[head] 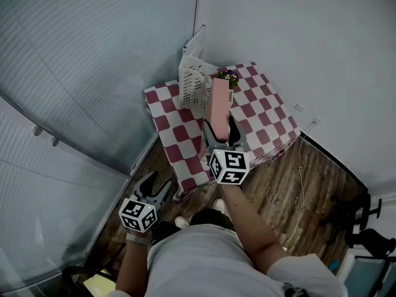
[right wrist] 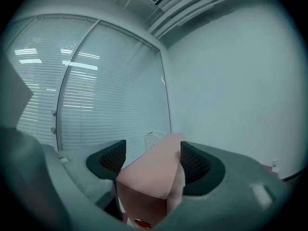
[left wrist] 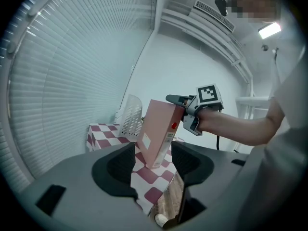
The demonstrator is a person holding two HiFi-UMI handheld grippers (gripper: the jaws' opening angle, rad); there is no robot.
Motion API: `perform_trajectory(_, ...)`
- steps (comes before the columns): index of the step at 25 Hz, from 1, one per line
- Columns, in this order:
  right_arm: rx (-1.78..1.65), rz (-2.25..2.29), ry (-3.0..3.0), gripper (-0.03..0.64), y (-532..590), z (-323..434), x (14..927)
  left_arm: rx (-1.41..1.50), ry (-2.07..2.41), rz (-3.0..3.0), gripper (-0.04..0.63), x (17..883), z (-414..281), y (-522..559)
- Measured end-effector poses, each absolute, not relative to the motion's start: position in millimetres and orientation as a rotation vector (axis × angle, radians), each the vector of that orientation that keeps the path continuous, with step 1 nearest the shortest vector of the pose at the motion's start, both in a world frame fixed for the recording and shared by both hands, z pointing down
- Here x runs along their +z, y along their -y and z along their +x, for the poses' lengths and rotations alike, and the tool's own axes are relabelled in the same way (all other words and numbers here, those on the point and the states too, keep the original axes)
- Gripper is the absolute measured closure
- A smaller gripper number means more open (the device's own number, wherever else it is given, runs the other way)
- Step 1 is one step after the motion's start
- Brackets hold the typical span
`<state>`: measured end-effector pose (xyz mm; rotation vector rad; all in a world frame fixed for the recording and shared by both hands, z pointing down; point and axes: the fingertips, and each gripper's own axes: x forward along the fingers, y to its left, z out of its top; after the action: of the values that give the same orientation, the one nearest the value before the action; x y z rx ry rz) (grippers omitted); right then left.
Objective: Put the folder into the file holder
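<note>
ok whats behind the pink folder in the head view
A small flowering plant peeks out just past the pink folder, over the checkered table. Its lower part is covered by the folder. The white file holder stands beside the folder, not behind it.

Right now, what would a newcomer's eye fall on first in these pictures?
The pink folder, gripped in the right gripper, over the red-and-white checked table. Behind it, the white file holder stands at the table's far corner by the blinds. The left gripper hangs open and empty, lower left in the head view.
</note>
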<state>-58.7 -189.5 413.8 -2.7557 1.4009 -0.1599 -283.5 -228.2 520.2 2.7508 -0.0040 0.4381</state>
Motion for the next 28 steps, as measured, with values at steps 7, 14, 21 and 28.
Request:
perform_trajectory(7, -0.069, -2.848, -1.392, 0.279, 198, -74, 411, 0.444, -0.008, 2.741, 0.376, 525, -298, 240)
perform_trajectory(14, -0.108, -2.897, -1.311, 0.262, 182, -78, 428, 0.460, -0.035, 2.733, 0.376, 530, -308, 239)
perform_trajectory(21, -0.281, -2.908, -1.292, 0.256, 176, -86, 479, 0.481, -0.047, 2.724, 0.376, 541, -318, 237)
perform_trajectory(28, -0.357, -2.962, -1.250, 0.255, 182, -80, 514, 0.519, 0.004, 2.699, 0.376, 553, -333, 240)
